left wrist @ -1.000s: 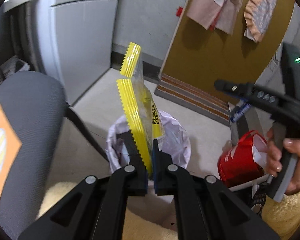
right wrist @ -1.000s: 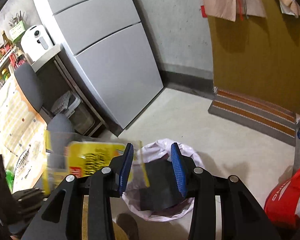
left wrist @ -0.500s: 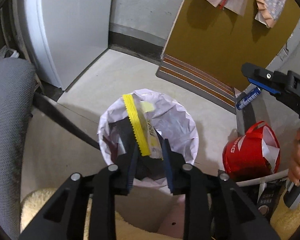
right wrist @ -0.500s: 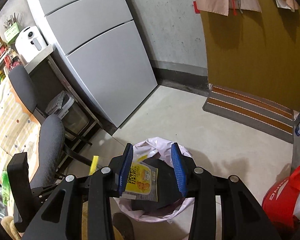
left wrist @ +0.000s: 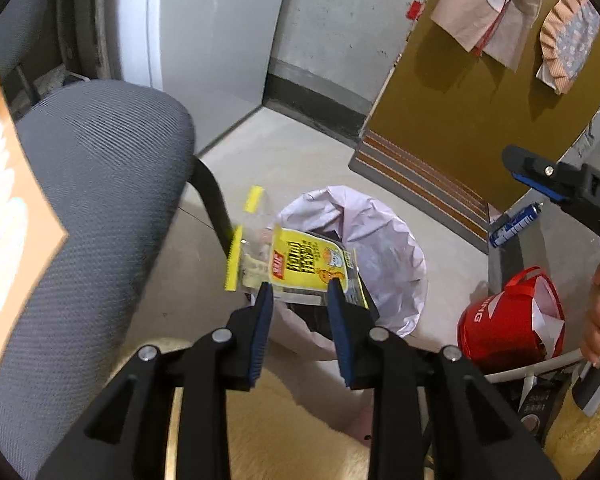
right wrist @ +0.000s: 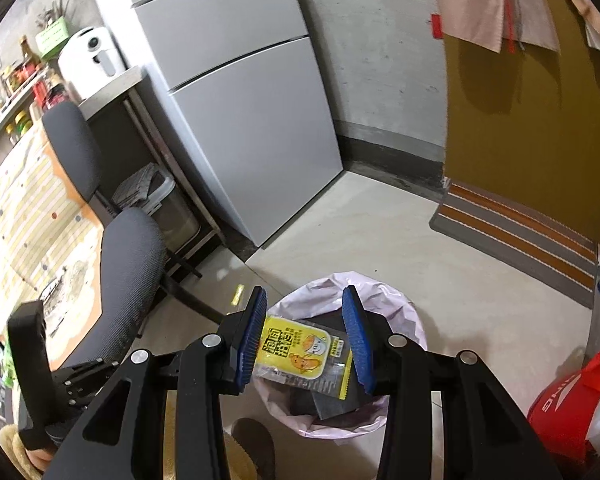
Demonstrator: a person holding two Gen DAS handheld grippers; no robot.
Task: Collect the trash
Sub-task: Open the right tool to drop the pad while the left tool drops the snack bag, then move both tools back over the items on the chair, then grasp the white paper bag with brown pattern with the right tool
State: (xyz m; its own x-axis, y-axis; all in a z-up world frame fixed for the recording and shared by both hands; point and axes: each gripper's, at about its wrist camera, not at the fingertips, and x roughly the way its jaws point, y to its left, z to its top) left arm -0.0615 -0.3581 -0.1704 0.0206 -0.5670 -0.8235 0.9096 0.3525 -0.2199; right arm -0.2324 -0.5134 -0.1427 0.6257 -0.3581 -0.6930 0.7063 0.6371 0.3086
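- Concrete floor [right wrist: 400, 248]: carries everything.
- Bin w/ pink liner [right wrist: 404, 312] stands on it, centre.
- Striped doormat [right wrist: 516, 240] flat by yellow door.
- Red bag [left wrist: 508, 320] on floor, right of bin.
- Fridge [right wrist: 252, 120] stands at back.

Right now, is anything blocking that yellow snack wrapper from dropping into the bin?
Nothing visible does. The yellow wrapper is free of the opening left gripper and sits over the lined trash bin, whose mouth is uncovered.

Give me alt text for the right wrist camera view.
A yellow snack wrapper lies flat over the mouth of a bin lined with a pale bag, seen between the open jaws of the right gripper, which hold nothing. A grey office chair and a fridge stand behind.
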